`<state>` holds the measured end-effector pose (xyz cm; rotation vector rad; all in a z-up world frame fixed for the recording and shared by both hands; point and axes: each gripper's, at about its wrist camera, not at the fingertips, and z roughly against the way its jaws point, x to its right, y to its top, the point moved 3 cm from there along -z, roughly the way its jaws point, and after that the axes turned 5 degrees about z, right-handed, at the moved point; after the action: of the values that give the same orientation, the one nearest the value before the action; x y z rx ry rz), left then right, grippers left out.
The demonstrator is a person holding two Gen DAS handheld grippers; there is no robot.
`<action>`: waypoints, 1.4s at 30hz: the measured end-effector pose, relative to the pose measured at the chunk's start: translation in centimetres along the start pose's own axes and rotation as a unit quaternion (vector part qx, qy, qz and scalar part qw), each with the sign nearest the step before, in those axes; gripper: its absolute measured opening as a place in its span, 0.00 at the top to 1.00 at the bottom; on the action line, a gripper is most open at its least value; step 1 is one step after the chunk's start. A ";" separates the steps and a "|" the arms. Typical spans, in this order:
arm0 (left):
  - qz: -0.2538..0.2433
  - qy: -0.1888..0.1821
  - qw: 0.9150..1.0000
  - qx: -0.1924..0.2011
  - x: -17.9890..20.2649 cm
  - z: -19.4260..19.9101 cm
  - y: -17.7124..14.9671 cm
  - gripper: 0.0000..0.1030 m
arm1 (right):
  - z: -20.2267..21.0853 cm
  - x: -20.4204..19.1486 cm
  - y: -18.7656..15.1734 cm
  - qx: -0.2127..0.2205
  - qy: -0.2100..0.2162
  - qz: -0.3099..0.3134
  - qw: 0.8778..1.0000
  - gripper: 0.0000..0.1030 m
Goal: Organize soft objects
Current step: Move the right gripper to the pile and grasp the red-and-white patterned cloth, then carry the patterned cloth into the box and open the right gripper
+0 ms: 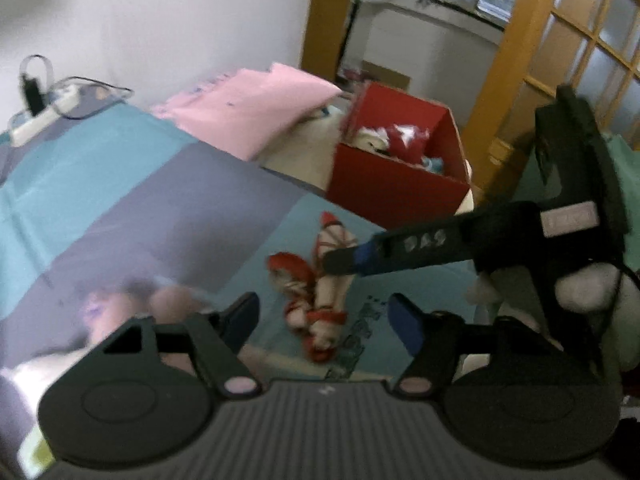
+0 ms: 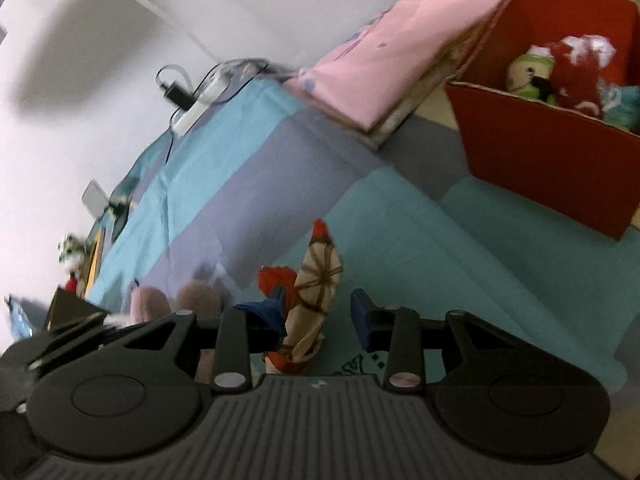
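A red and cream plush toy [image 1: 320, 292] lies on the teal and grey bedspread [image 1: 160, 200]. My left gripper [image 1: 324, 320] is open just above it, fingers either side. My right gripper [image 1: 344, 260] reaches in from the right, its tip over the toy. In the right wrist view the toy [image 2: 316, 292] stands between the open fingers of my right gripper [image 2: 316, 320]. A pink plush toy [image 2: 176, 300] lies to the left, blurred. A red box [image 1: 396, 176] further back holds several plush toys [image 2: 576, 68].
A pink pillow [image 1: 248, 112] lies behind on the bed. A white power strip [image 1: 44, 116] with a black charger sits at the far left by the wall. A wooden glass door [image 1: 560, 60] stands at the right.
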<state>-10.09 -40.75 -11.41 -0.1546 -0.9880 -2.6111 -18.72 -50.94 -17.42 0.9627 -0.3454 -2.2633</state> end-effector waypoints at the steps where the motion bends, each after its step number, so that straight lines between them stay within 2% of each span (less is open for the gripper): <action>1: 0.001 0.003 1.000 -0.009 0.1 -1.2 0.1 0.42 | -0.1 -0.1 0.0 -0.002 0.002 0.008 1.000 0.81; 3: 0.009 0.012 0.999 -0.031 0.0 -3.2 0.0 0.47 | -0.5 -0.4 0.2 -0.011 0.000 0.029 1.000 0.81; 4: 0.015 0.018 0.999 -0.040 -0.2 -4.2 -0.2 0.55 | -0.8 -0.6 0.2 -0.017 -0.004 0.042 0.999 0.82; 6: 0.023 0.027 0.998 -0.054 -0.5 -5.7 -0.5 0.64 | -1.3 -0.8 0.2 -0.027 -0.009 0.062 0.998 0.84; 7: 0.020 0.033 0.999 -0.039 -0.3 -5.7 -0.5 0.65 | -1.6 -0.9 0.3 -0.030 -0.007 0.069 0.997 0.86; 12: 0.026 0.032 0.998 -0.037 -0.4 -5.7 -0.3 0.76 | -1.6 -1.7 0.3 -0.025 0.010 0.101 0.995 0.94; 14: 0.033 0.033 0.998 -0.029 -0.8 -5.2 -0.2 0.77 | -1.4 -1.9 0.6 -0.023 0.022 0.101 0.994 0.98; 21: 0.055 0.057 0.996 0.032 -1.9 0.5 0.1 0.77 | 0.0 -6.4 1.3 -0.002 0.076 0.140 0.987 0.99; 26: 0.068 0.092 0.990 0.082 -3.1 6.1 -0.5 0.77 | 1.1 -12.2 1.4 0.013 0.119 0.202 0.972 0.99; 29: 0.089 0.114 0.983 0.112 -4.9 10.5 -1.6 0.78 | 1.1 -16.0 1.2 0.010 0.153 0.227 0.962 0.98; 34: 0.128 0.166 0.965 0.155 -8.5 17.4 -4.5 0.77 | 0.1 -23.8 -0.4 0.003 0.214 0.275 0.937 0.98; 38: 0.157 0.211 0.949 0.172 -11.6 22.0 -7.4 0.77 | -1.4 -29.9 -2.8 -0.007 0.254 0.309 0.917 0.98; 42: 0.191 0.245 0.934 0.177 -14.7 25.8 -11.0 0.77 | -3.0 -34.8 -5.6 -0.028 0.281 0.329 0.901 0.98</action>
<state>-0.75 -11.99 -2.12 0.3456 -1.0853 -1.9415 -0.96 -23.91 -3.08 1.1951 -0.2863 -1.3129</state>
